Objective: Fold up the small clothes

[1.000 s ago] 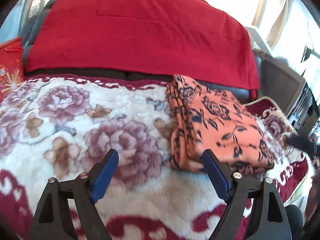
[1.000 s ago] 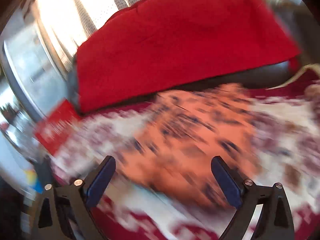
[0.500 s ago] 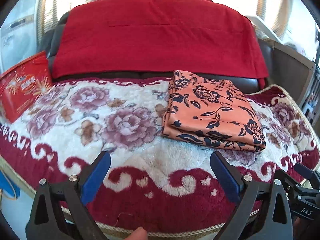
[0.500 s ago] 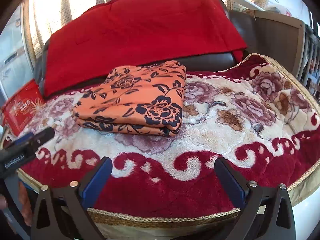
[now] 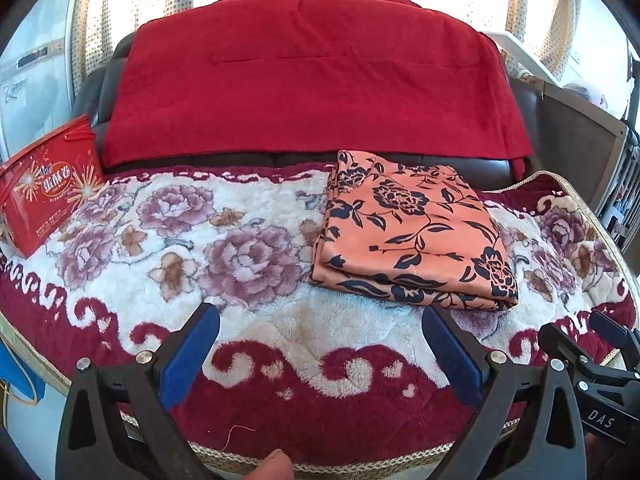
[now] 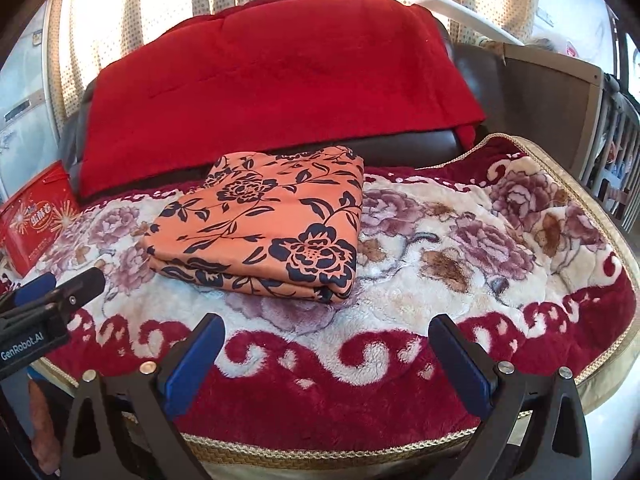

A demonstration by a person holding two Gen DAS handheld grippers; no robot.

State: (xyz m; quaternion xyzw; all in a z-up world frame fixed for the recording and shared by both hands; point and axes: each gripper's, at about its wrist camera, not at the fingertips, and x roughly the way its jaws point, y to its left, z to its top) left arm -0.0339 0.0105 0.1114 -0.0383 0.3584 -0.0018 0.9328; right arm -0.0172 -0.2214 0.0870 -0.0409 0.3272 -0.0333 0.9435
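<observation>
While the folded orange cloth (image 5: 412, 236) lies on the floral blanket (image 5: 248, 248), both hand-held grippers (image 5: 320, 344) (image 6: 326, 354) hover spread, empty

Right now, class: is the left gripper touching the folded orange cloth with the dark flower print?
Apart. In the left wrist view, the left gripper hangs open, and bare floral blanket shows between its fingertips and the folded orange cloth.

Folded cloth (image 6: 264, 224) on blanket (image 6: 460, 280)

Orange garment (image 5: 412, 232) with dark floral print, folded flat on floral blanket (image 5: 240, 248)
</observation>
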